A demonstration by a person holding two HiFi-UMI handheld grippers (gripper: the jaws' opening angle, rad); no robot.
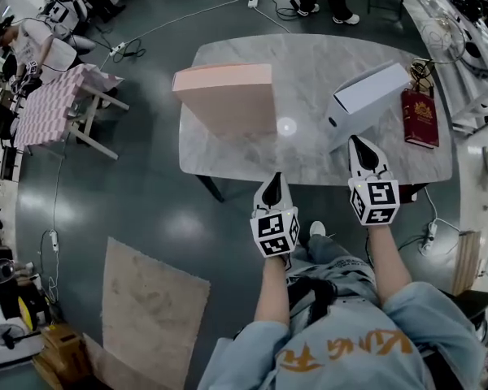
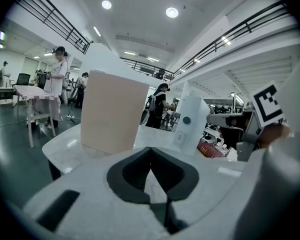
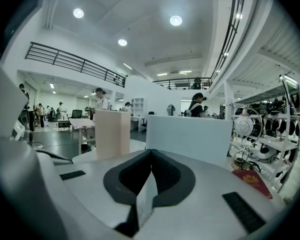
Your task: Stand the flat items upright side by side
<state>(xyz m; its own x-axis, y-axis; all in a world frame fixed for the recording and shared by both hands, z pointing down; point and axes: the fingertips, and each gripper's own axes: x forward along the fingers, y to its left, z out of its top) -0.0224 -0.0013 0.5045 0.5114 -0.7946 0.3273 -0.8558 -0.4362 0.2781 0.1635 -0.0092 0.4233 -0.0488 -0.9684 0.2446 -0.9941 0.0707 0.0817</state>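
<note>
Marble table (image 1: pixel 309 162): pink box (image 1: pixel 228 96) at nine o'clock, white box (image 1: pixel 366 96) at three, both upright. Red book (image 1: pixel 420 119): gold print unreadable. Left gripper (image 1: pixel 274 181), right gripper (image 1: pixel 358 145): jaws together, empty.

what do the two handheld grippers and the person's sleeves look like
Both the left gripper and right gripper are white shells with black-lined pointed jaws, each carrying a cube of black-and-white square markers. No cables show. The sleeves are light blue.

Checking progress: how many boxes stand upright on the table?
2: the pink box on the table's left half, the white box toward its right. The red book beside it lies flat.
</note>
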